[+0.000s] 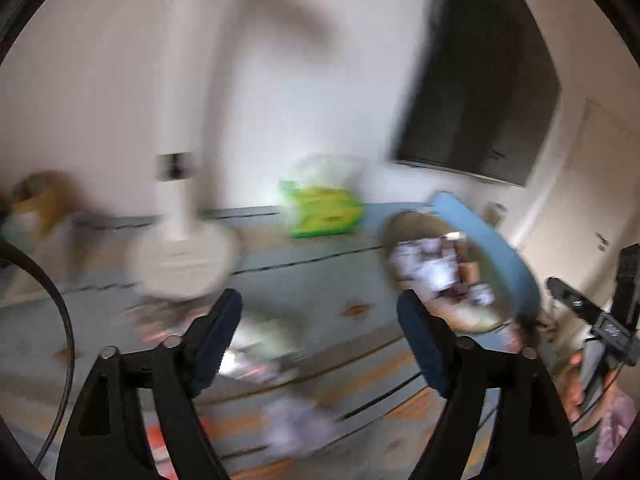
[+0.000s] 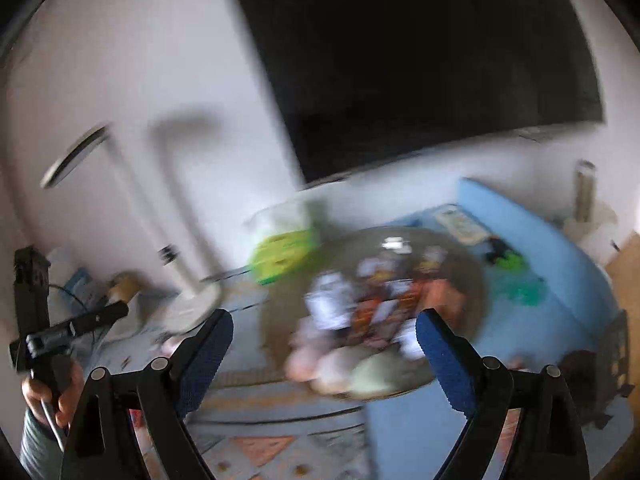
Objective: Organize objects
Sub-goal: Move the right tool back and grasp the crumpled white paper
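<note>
Both views are motion-blurred. A round glass bowl [image 2: 372,312] full of small packets and pale round items sits on the floor against a blue mat [image 2: 540,248]; it also shows in the left wrist view [image 1: 444,272]. My right gripper [image 2: 324,344] is open and empty, held above the floor just in front of the bowl. My left gripper [image 1: 320,332] is open and empty, to the left of the bowl, above loose blurred items [image 1: 256,344] on the patterned floor mat. The right gripper's body shows in the left wrist view [image 1: 600,320].
A white floor fan's base [image 1: 184,260] stands at left. A green and yellow toy in a clear bin [image 1: 324,208] sits by the wall. A dark TV [image 2: 420,60] hangs above. A cardboard box [image 1: 40,200] is far left. Green items [image 2: 516,276] lie on the blue mat.
</note>
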Tool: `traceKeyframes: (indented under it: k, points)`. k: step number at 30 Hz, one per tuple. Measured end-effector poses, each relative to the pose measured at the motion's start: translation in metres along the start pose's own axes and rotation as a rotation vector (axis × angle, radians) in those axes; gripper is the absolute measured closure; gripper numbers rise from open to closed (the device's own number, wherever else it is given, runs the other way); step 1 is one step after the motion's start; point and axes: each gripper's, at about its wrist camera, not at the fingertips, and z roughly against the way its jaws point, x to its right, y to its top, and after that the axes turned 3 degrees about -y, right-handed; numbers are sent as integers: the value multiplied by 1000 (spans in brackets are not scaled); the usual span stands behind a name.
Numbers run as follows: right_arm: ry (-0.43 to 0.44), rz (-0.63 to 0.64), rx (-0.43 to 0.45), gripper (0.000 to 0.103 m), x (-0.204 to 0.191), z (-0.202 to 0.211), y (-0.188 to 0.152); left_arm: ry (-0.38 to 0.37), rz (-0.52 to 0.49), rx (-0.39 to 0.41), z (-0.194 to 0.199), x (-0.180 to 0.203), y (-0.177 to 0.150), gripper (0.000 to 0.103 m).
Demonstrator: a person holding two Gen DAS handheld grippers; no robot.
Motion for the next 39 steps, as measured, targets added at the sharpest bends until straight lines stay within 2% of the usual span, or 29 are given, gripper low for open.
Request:
traceKeyframes:
  k: [1, 2, 4, 7, 9, 12, 14, 16, 17, 18, 19, 21, 23, 26, 27, 29, 30, 32, 34, 35, 37, 38, 39]
  points:
    - [27, 35, -6, 9, -18, 0, -6, 20, 14, -3, 10, -14, -8, 6]
    - [59, 64, -17, 3, -34, -4, -13, 38, 42, -4, 21, -30, -20, 0]
    - [130, 96, -57, 0, -68, -17, -36, 66, 132, -24, 35, -66, -53, 0]
    - [220, 183, -236, 0, -118, -66, -82, 103, 200, -129, 25, -93, -92, 1]
    - [218, 265, -316, 0, -149, -96, -112, 99, 219, -186, 11, -100, -113, 1]
    - [192, 336, -366, 0, -178, -119, -135, 87, 189, -222, -8, -96, -131, 1]
    - [166, 375, -364, 0, -188, -121, -140, 119, 134, -249, -21, -85, -135, 1]
    - [160, 387, -361, 0, -187, -121, -144, 182, 69, -265, -35, -74, -135, 1]
    - [151, 377, -377, 0, -184, -124, -145, 203, 36, -271, -41, -69, -134, 8]
    - [143, 353, -400, 0, -179, -128, -147, 228, -12, -270, -47, -62, -133, 23]
    - [142, 334, -408, 0, -175, -129, -145, 249, -53, -270, -50, -57, -132, 32]
    - [149, 297, -408, 0, -168, -129, -142, 225, -107, -266, -49, -51, -128, 66]
    - [153, 286, -407, 0, -165, -130, -141, 229, -101, -247, -44, -56, -127, 72]
    - [143, 294, -394, 0, -169, -129, -139, 102, 3, -172, -33, -76, -126, 73]
    - [133, 298, -409, 0, -173, -132, -139, 75, 45, -131, -26, -84, -125, 73]
    - [143, 269, -463, 0, -181, -144, -138, 25, 86, -111, -20, -93, -124, 73]
    - [158, 239, -494, 0, -186, -150, -139, 9, 107, -120, -20, -97, -124, 73]
    - [113, 243, -496, 0, -197, -157, -141, 30, 111, -110, -21, -96, -125, 73]
    - [63, 293, -490, 4, -211, -164, -146, 30, 94, -111, -21, -92, -125, 73]
    - [39, 319, -469, 10, -216, -165, -148, 28, 89, -115, -22, -91, -125, 73]
    - [15, 349, -444, 30, -223, -164, -152, 17, 96, -138, -26, -91, -127, 73]
    - [21, 360, -421, 46, -224, -160, -153, 12, 105, -154, -28, -92, -127, 67]
    - [27, 361, -410, 48, -224, -158, -154, 7, 116, -171, -30, -93, -129, 61]
